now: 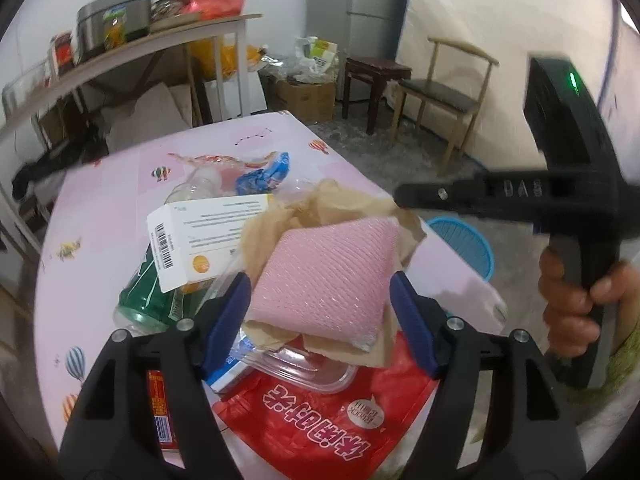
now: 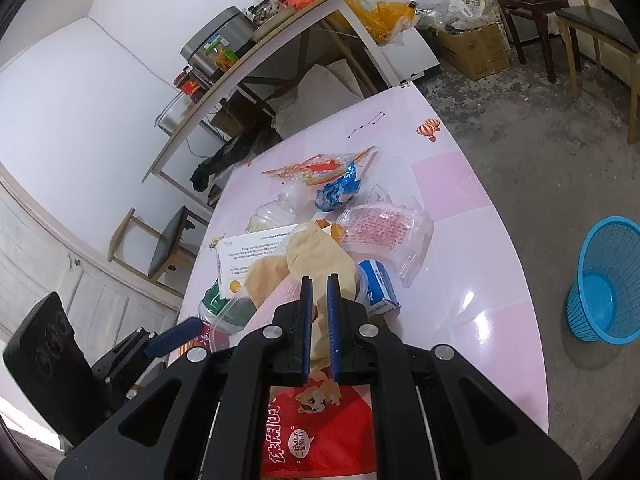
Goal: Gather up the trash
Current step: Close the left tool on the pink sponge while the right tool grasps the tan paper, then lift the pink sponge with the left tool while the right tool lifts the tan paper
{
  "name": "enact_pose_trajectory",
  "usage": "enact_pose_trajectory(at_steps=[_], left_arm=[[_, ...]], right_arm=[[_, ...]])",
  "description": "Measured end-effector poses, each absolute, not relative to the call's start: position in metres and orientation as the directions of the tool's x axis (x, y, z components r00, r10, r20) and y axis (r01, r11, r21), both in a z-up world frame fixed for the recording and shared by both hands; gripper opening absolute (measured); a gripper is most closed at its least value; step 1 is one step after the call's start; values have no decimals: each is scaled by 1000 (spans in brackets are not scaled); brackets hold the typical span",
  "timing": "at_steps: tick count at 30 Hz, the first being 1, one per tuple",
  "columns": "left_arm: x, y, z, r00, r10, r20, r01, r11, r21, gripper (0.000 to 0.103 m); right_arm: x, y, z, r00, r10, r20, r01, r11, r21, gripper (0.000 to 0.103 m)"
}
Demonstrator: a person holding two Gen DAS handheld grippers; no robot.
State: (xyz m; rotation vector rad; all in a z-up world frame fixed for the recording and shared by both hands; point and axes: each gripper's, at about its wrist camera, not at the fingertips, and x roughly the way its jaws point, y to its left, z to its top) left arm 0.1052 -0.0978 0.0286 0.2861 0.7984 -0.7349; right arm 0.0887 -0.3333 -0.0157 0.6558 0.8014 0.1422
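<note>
Our left gripper (image 1: 320,304) stands wide around the pink pack (image 1: 326,280) on the trash pile mid-table (image 1: 100,208), pads seemingly not pressing. The right gripper (image 2: 319,312) is clenched, whether on brown paper (image 2: 320,256) we cannot tell. The pack may slip, missing the blue basket (image 2: 604,284) beyond the table's right edge.

Both my wrist cameras look steeply down, close over the same litter heap on the glossy pink table (image 1: 100,216), my right one (image 2: 480,208) from farther right.
</note>
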Motion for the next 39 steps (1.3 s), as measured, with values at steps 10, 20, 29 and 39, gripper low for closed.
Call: enact_pose_trajectory(at_steps=[10,20,29,39], left_arm=[[107,-104,12,488,-418,-766,686,726,41,70],[115,-95,19,505,-440,-742,646,763,-13,70],[131,-83,29,483,-492,-724,601,788,-135,56],[152,-64,21,401,-581,-708,521,781,-346,48]], right_arm=[[86,-331,-16,697,356,-622,121,797,592,8],[87,-327,-17,687,366,-628,114,799,590,8],[93,-319,-21,658,366,-658,116,814,569,8],[89,-311,-21,650,322,-688,141,838,526,8]])
